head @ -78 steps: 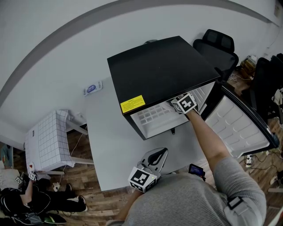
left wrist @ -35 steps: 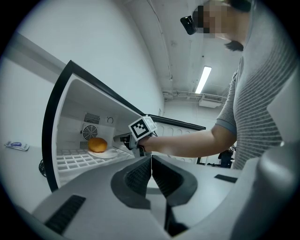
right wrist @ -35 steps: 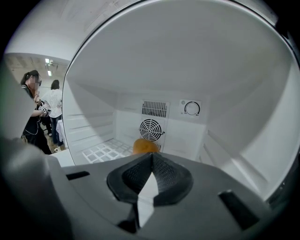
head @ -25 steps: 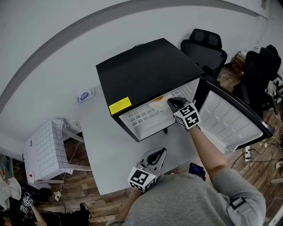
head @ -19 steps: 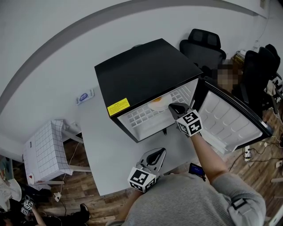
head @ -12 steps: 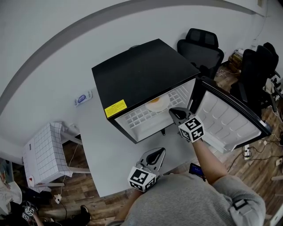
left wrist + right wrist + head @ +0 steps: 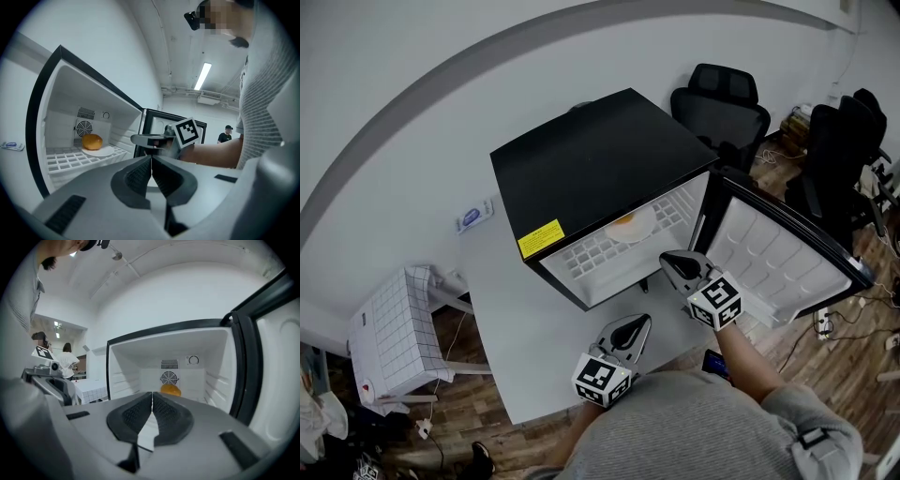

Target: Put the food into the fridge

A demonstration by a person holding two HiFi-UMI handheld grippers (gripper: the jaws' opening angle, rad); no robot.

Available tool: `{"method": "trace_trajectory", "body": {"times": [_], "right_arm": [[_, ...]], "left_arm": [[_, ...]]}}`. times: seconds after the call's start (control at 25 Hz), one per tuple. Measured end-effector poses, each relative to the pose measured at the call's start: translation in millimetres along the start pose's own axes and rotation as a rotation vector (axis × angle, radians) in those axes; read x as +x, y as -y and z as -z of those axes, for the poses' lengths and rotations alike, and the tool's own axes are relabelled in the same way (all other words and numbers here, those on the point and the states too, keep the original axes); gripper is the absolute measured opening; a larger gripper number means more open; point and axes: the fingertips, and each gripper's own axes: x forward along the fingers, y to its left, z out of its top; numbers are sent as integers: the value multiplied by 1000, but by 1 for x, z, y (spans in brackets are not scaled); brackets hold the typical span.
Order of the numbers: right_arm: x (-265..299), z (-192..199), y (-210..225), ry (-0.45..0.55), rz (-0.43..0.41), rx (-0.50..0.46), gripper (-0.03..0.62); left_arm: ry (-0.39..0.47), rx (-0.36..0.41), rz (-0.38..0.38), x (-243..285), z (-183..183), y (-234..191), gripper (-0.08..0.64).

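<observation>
A black fridge point(image 7: 600, 159) stands on a pale grey surface point(image 7: 520, 328) with its door point(image 7: 783, 258) swung wide open to the right, showing a white interior. The food, a round orange-brown bun point(image 7: 625, 221), sits on a white plate point(image 7: 639, 230) that rests on the white wire shelf point(image 7: 586, 258) inside the fridge, toward the back wall and just in front of the small round fan point(image 7: 169, 378) set into that wall. The right hand-held gripper point(image 7: 667, 259) hangs outside the cabinet, in front of the opening and near the hinge side, well apart from the plate; its jaws are pressed together and nothing is caught between them. It points roughly level into the fridge, with the bun in line beyond its tips. The left hand-held gripper point(image 7: 634, 324) is held low over the near part of the surface, close to the person's body and aimed toward the fridge; its jaws likewise meet, with nothing in their grasp. Black office chairs point(image 7: 727, 98) stand behind the fridge.
</observation>
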Motion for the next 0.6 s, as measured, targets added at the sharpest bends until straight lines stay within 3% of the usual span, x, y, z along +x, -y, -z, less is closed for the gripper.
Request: {"method": "trace_trajectory", "body": {"times": [0.6], "right_arm": [[-61,-1,-35,72,-17,86,12]], "left_arm": [[-6,16,9,14,0,4,12]]}}
